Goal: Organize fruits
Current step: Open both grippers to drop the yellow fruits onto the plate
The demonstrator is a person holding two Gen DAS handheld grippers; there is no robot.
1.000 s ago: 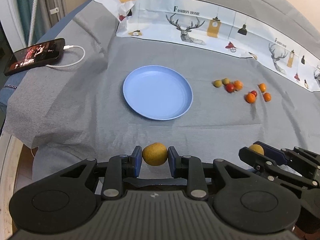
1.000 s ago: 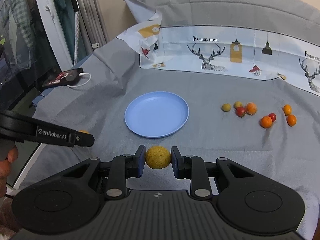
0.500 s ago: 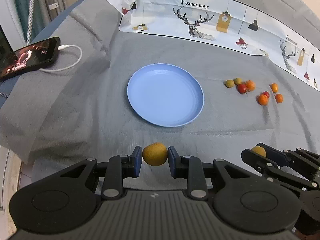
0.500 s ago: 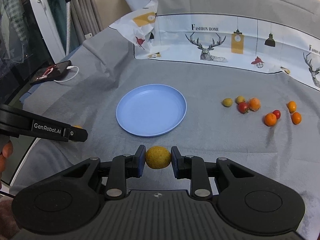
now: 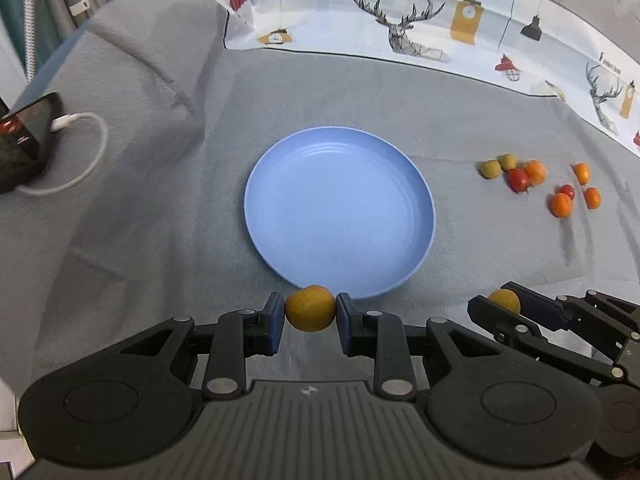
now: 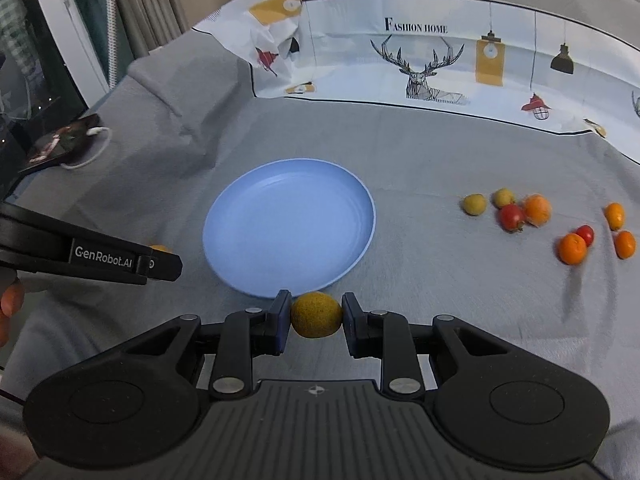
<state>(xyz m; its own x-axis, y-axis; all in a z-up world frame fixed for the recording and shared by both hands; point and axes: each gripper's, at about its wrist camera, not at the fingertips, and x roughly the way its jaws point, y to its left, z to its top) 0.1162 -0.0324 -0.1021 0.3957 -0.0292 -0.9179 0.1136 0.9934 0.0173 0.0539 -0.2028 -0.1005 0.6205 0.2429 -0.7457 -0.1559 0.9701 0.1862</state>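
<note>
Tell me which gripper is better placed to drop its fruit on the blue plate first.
Probably the left gripper: its yellow-brown fruit already overlaps the blue plate's near rim, centred. The right gripper approaches more from the side.

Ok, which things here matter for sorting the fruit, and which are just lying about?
Job:
blue plate
yellow fruit in left gripper
yellow fruit in right gripper
loose fruits on the cloth

Lying about:
phone
white cable
deer-print cloth
</note>
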